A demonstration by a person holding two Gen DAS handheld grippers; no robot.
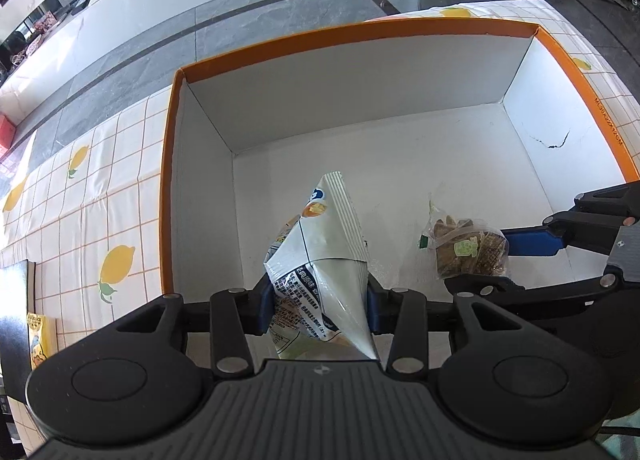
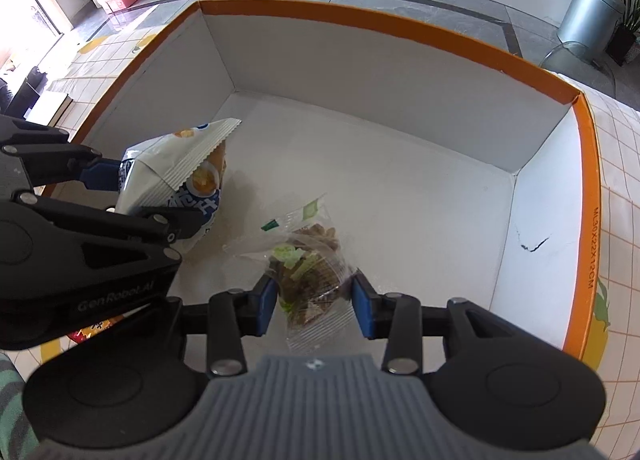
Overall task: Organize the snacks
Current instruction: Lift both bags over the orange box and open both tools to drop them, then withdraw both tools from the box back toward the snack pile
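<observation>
Orange edging runs round the rim of the box (image 1: 448,26), whose white inside is bare across its far half, leaving wide free floor beyond both snacks. In the left wrist view the box sits on a lemon-print cloth (image 1: 100,196), with its left wall close beside the left gripper (image 1: 320,310). That gripper points steeply down into the near part of the box, its blue pads clamped on the white bag (image 1: 320,260), which stands tilted with its crimped top toward the far wall. Small dark print covers the bag's lower face but is too fine to read. To the right, the right gripper (image 1: 508,260) pinches the clear packet (image 1: 468,248) of brown snacks, which lies just beside the bag without touching it. Writing on the box's right rim reads "ML30X22X12CM". A yellow packet (image 1: 40,334) lies on the near left, outside the box.

In the right wrist view the right gripper (image 2: 314,310) has its pads against both sides of the clear packet (image 2: 312,280), gripping it low over the box (image 2: 360,22) floor. The packet carries green label patches that cannot be read. To the left the left gripper (image 2: 158,196), marked "GenRobot.AI", holds the white bag (image 2: 176,180). The right inner wall shows a dark crack, and open floor stretches from there to the far corner.
</observation>
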